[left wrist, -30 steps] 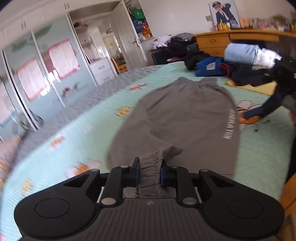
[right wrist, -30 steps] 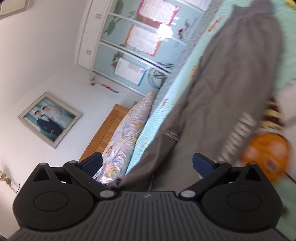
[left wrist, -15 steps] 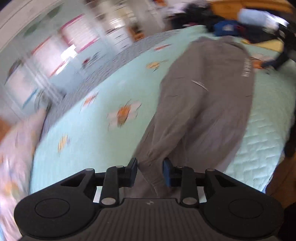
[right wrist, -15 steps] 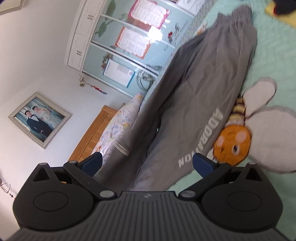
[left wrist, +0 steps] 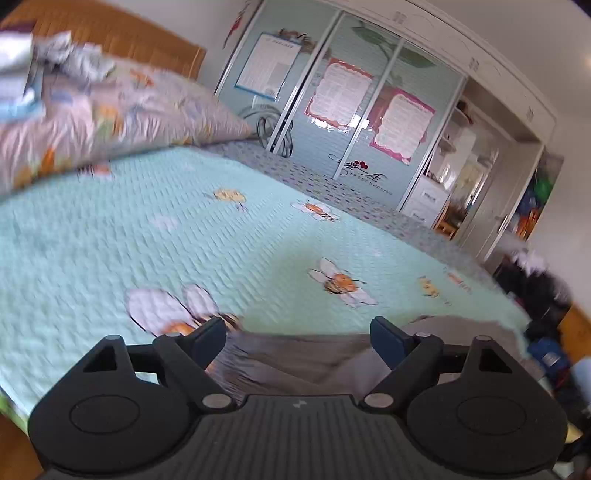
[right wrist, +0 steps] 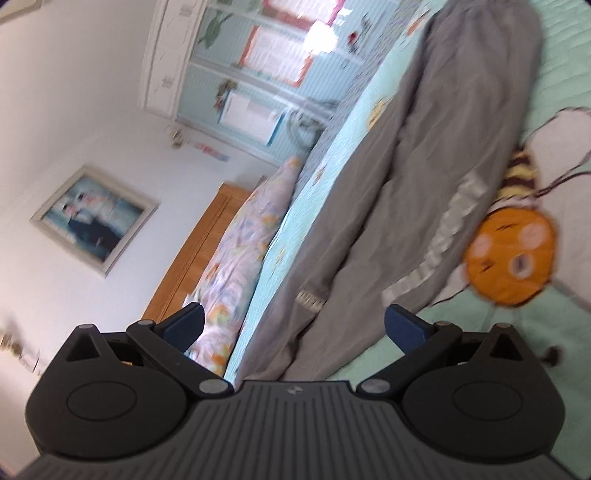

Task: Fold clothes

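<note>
Grey sweatpants (right wrist: pixel 436 155) with pale lettering down one leg lie stretched along the mint bee-print bedspread (right wrist: pixel 546 96) in the right wrist view. In the left wrist view only their near end (left wrist: pixel 295 360) shows, low in the picture, lying under and between the fingers. My left gripper (left wrist: pixel 298 336) is opening, its jaws wide apart with the pads clear of the cloth. My right gripper (right wrist: pixel 293 325) is open above the leg end of the sweatpants, its view rolled sideways, gripping nothing.
A floral pillow (left wrist: pixel 110 110) and a wooden headboard (left wrist: pixel 122 33) stand at the bed's head. Mirrored wardrobe doors (left wrist: pixel 351 122) line the far wall. A dark pile of clothes (left wrist: pixel 539 295) sits at the right. A framed photo (right wrist: pixel 92 218) hangs on the wall.
My left gripper let go of the sweatpants' cuff and opened wide while it swung and rolled toward the wardrobe. The right gripper stayed open and barely moved.
</note>
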A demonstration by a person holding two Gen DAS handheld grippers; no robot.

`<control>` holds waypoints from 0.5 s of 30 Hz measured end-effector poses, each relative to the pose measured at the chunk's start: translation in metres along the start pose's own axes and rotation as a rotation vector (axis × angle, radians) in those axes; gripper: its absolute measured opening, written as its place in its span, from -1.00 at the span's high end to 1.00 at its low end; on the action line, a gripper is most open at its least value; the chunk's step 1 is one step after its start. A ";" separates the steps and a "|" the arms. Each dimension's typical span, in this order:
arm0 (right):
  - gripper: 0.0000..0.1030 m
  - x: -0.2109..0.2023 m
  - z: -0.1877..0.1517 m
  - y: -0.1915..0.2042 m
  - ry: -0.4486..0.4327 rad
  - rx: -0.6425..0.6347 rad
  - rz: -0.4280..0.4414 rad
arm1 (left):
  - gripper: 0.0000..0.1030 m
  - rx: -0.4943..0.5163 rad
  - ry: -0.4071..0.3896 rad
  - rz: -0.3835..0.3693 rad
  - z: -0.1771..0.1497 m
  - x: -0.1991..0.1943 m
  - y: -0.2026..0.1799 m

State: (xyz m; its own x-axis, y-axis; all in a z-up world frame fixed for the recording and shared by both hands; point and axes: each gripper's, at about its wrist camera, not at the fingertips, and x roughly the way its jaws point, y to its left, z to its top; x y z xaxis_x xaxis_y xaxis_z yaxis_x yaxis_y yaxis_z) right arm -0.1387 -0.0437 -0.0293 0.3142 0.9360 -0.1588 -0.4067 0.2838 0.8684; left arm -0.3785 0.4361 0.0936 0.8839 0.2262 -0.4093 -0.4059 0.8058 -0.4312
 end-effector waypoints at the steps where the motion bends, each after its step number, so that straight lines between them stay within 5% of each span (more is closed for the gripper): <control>1: -1.00 0.007 -0.001 0.010 0.033 -0.051 -0.005 | -0.72 -0.033 0.016 -0.029 -0.009 0.008 -0.001; 5: -1.00 0.037 -0.017 0.058 0.141 -0.313 -0.028 | -0.79 -0.172 0.099 -0.088 -0.033 0.035 -0.002; 7: -1.00 0.047 -0.021 0.067 0.144 -0.337 -0.016 | -0.85 -0.264 0.138 -0.120 -0.041 0.047 0.000; 15: -1.00 0.038 -0.006 0.029 0.032 -0.078 -0.027 | -0.95 -0.541 0.287 -0.112 -0.058 0.078 0.013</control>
State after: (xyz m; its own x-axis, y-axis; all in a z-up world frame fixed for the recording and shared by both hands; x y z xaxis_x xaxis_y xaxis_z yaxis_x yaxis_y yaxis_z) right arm -0.1437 0.0016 -0.0134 0.2991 0.9337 -0.1971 -0.4645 0.3229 0.8246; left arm -0.3279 0.4323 0.0094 0.8608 -0.0599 -0.5054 -0.4410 0.4080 -0.7994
